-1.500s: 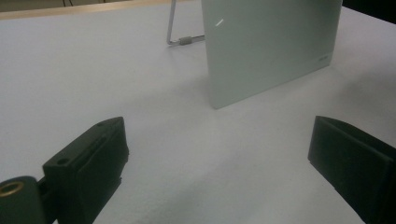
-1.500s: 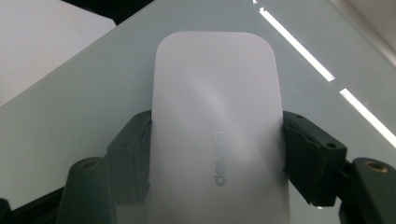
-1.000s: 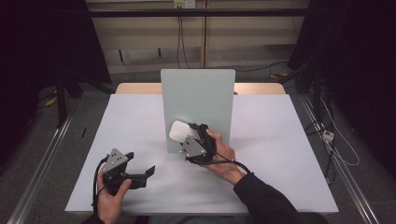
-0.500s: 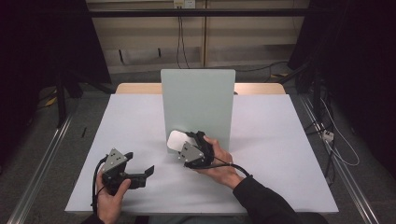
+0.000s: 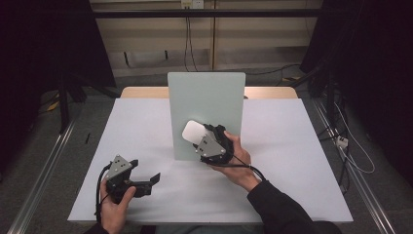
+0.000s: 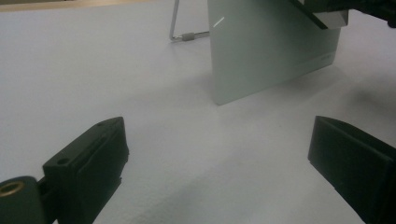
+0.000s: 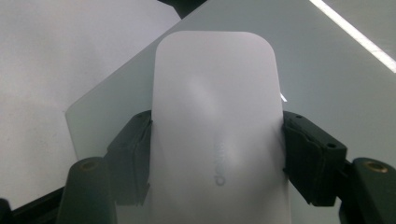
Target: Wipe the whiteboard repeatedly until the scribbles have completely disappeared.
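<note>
Now your right gripper sits clamped on the white mouse, held up against the upright pale-green panel, long axis running straight out from the jaws toward the panel face. Your left gripper rests open on the table, well apart.
</note>
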Motion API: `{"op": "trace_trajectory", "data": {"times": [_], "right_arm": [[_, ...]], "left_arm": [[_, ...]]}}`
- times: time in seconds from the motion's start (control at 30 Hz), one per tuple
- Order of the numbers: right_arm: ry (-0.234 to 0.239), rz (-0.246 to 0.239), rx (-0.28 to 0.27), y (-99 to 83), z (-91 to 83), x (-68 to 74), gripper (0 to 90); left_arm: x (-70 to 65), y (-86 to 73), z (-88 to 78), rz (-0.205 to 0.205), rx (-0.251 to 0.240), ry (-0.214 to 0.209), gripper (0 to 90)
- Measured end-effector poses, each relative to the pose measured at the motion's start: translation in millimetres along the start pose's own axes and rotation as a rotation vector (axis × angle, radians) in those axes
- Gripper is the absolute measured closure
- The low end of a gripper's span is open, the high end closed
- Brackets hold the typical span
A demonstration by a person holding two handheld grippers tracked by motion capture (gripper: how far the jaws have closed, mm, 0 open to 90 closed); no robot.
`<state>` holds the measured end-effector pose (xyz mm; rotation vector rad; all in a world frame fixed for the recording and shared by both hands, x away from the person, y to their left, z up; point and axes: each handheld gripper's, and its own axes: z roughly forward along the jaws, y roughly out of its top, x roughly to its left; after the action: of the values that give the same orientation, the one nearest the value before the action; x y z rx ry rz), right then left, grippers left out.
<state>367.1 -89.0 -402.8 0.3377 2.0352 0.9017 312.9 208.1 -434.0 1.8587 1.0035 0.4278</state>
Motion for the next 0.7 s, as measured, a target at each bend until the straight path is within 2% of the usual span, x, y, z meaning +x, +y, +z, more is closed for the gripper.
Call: {"op": "trace_trajectory", "data": {"times": [0.07, 0.17, 0.2, 0.3, 0.37, 0.5, 0.67, 0.7], "right_arm": [[-0.013, 0.006, -0.002, 1.4, -1.5, -3.9, 31.4], [-0.008, 0.032, -0.01, 1.0, -3.6, -7.9, 31.4], [0.004, 0.063, -0.036, 0.5, -6.3, -10.1, 31.4], [0.003, 0.069, -0.044, 1.7, -9.4, -11.5, 31.4], [0.019, 0.091, -0.046, 1.7, -11.5, -12.8, 31.4], [0.039, 0.118, -0.044, -1.9, -17.1, -11.9, 31.4], [0.063, 0.118, -0.041, -4.4, -23.2, -8.8, 31.4], [0.071, 0.131, -0.04, -5.5, -24.7, -8.5, 31.4]], "left_arm": [[-0.2, 0.2, -0.2, 0.001, -0.001, 0.0, 4.7], [-0.1, 0.1, -0.4, 0.0, 0.0, 0.0, 4.7], [-0.1, -0.1, -0.6, 0.0, 0.0, -0.001, 4.7], [0.1, -0.3, -1.4, -0.003, -0.002, 0.004, 4.7], [-0.3, -0.3, -1.5, -0.002, -0.001, 0.005, 4.7], [-1.6, 0.0, -1.9, 0.007, -0.004, 0.006, 4.7], [-2.0, 0.2, -2.7, 0.004, -0.006, 0.01, 4.7], [-2.0, 0.2, -2.7, 0.004, -0.007, 0.009, 4.7]]}}
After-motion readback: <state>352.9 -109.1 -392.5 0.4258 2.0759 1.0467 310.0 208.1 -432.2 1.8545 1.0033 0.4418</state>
